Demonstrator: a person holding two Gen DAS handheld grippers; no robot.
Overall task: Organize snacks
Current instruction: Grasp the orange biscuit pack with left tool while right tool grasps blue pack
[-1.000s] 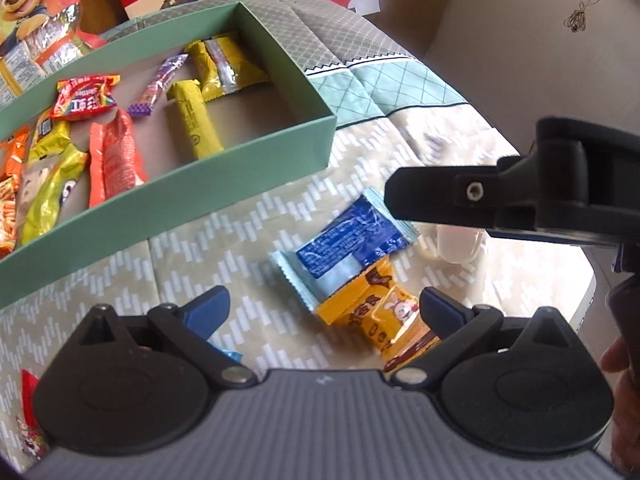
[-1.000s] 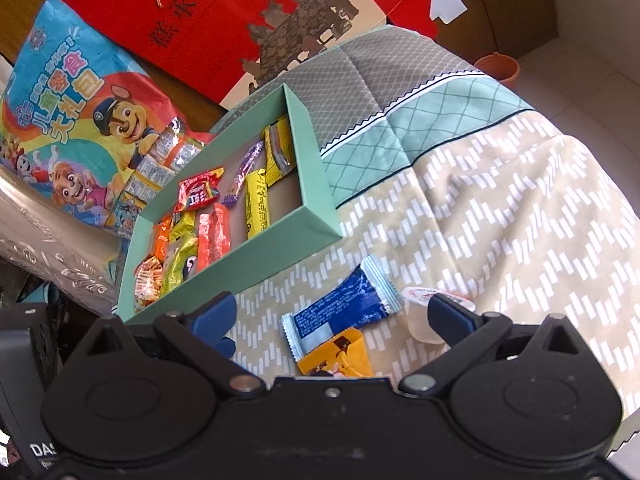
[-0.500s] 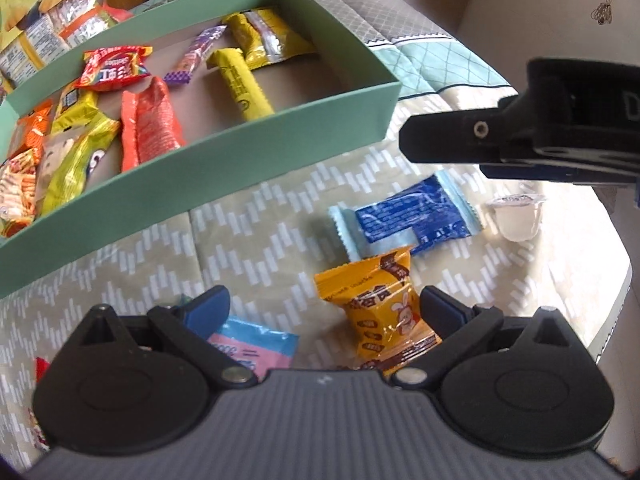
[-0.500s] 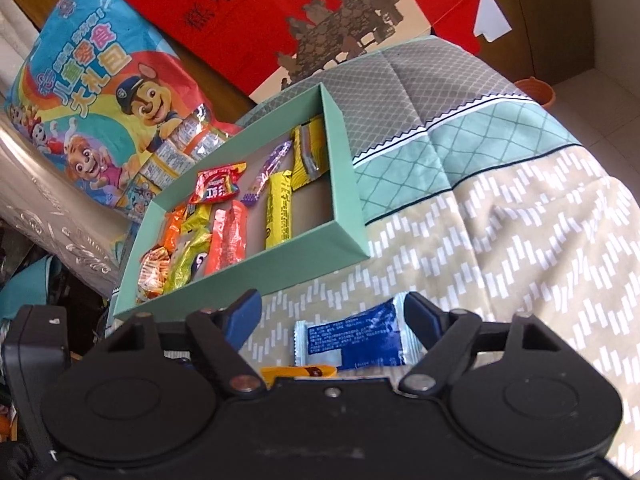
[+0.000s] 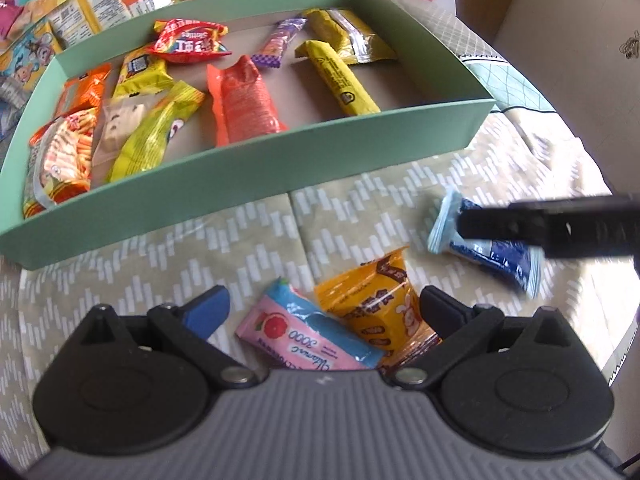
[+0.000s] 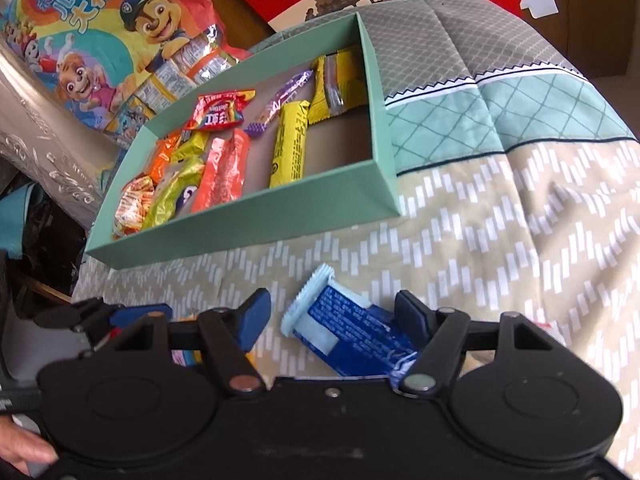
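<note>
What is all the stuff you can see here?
box: one, green, on the cloth
snacks: about ten, mixed colours, inside the box
orange packet: one, on the cloth
pink packet: one, beside the orange packet
blue packet: one, on the cloth
cartoon bag: one, colourful, behind the box
left gripper: one, black, open over the pink and orange packets
right gripper: one, black, jaws just been closing, blue packet between them
</note>
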